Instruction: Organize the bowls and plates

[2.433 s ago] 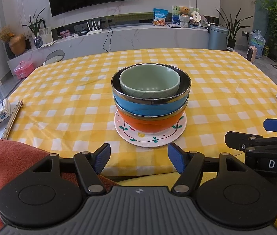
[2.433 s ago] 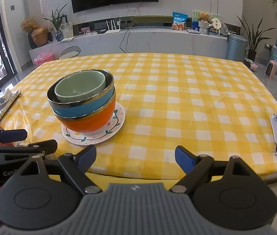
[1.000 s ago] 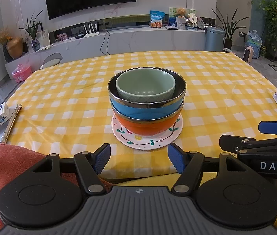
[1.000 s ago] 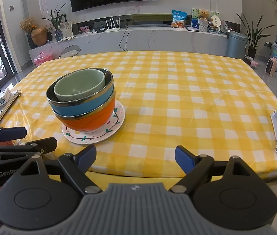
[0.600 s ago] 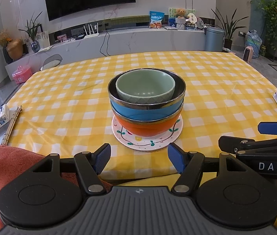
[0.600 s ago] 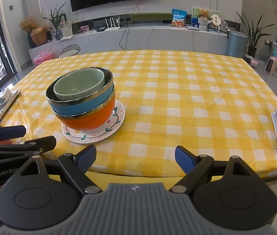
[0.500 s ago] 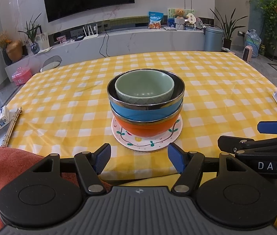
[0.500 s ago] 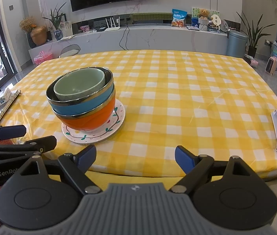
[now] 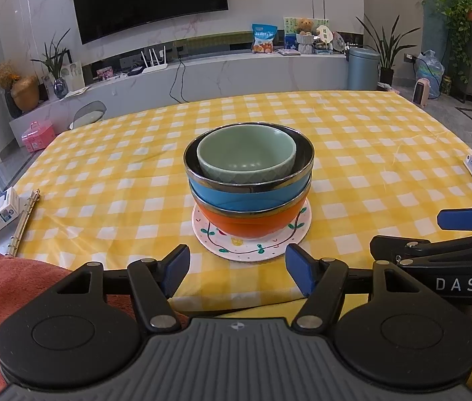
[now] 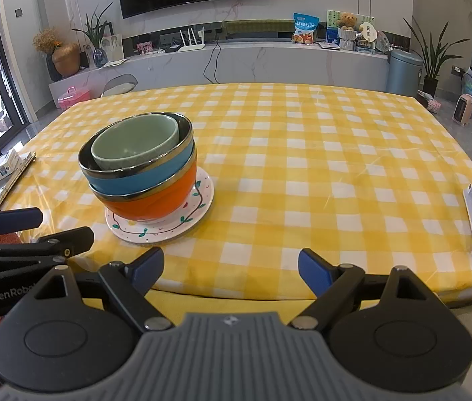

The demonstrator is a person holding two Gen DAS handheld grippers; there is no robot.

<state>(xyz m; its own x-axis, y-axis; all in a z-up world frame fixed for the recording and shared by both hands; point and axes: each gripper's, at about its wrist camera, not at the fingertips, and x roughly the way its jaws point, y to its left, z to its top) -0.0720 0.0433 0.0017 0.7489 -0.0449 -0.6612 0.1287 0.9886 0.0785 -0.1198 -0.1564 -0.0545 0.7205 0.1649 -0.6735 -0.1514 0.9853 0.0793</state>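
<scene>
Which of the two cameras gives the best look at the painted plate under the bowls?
The right wrist view: the plate shows a wide rim with its vine pattern beside the orange bowl. In the left wrist view the plate sits centred, but only its near rim shows.

- The left gripper (image 9: 237,265) points forward and tilts downward, its blue-padded jaws spread wide with nothing between them.
- The right gripper (image 10: 230,267) sits just beside it at the same downward tilt, jaws likewise wide apart and empty.
</scene>
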